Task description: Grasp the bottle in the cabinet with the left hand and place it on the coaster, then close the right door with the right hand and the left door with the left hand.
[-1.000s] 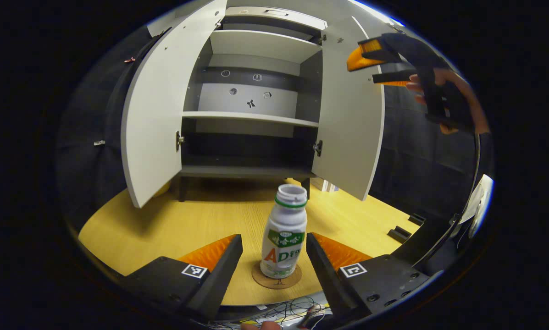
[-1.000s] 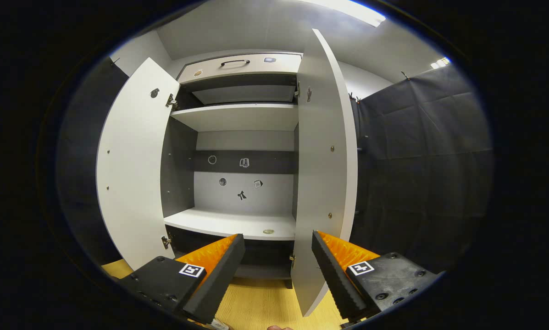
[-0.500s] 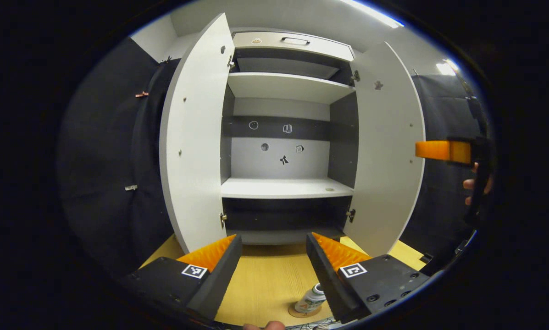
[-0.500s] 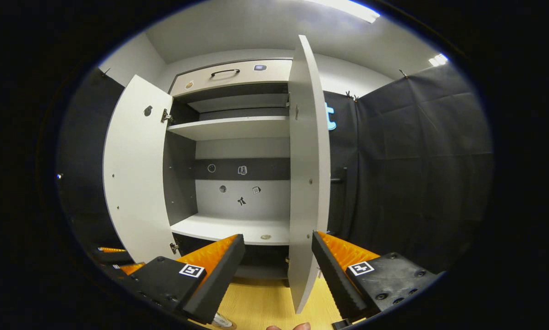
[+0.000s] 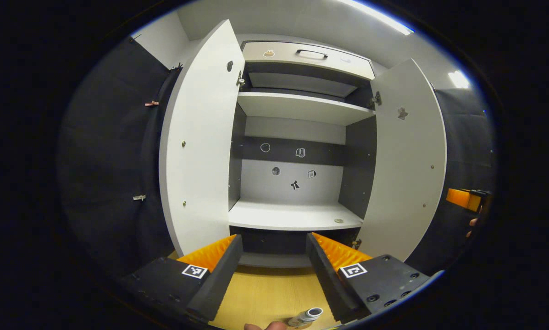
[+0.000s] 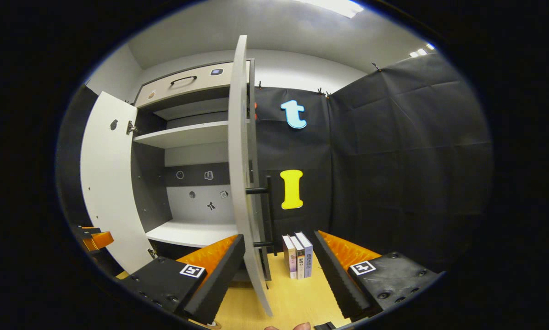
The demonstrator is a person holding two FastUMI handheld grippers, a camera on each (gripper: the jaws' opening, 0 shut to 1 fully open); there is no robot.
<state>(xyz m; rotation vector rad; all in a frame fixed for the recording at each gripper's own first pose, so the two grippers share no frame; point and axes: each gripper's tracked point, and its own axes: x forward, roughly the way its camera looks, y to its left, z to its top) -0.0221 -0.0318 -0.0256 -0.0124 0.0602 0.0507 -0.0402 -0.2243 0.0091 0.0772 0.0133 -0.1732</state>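
Note:
The white bottle point(image 5: 307, 316) stands on the wooden table, only its open top peeking in at the bottom of the left gripper view, below my fingers. My left gripper point(image 5: 274, 239) is open and empty, facing the open cabinet. The left door point(image 5: 196, 151) and right door point(image 5: 407, 160) both stand wide. My right gripper point(image 6: 278, 236) is open and empty, close to the right door point(image 6: 241, 174), which it sees edge-on with its dark bar handle point(image 6: 267, 211) on the outer side. That gripper point(image 5: 463, 198) also appears beyond the right door's edge.
The cabinet's middle shelf point(image 5: 292, 215) holds only a small round disc. Three books point(image 6: 297, 255) stand on the table behind the right door. Black cloth walls the booth to the right. The left gripper point(image 6: 95, 238) peeks in past the left door point(image 6: 107, 183).
My left gripper has lifted up and away from the bottle, which stays standing on its coaster. My right gripper has swung rightward around the right door's edge to its outer, handle side.

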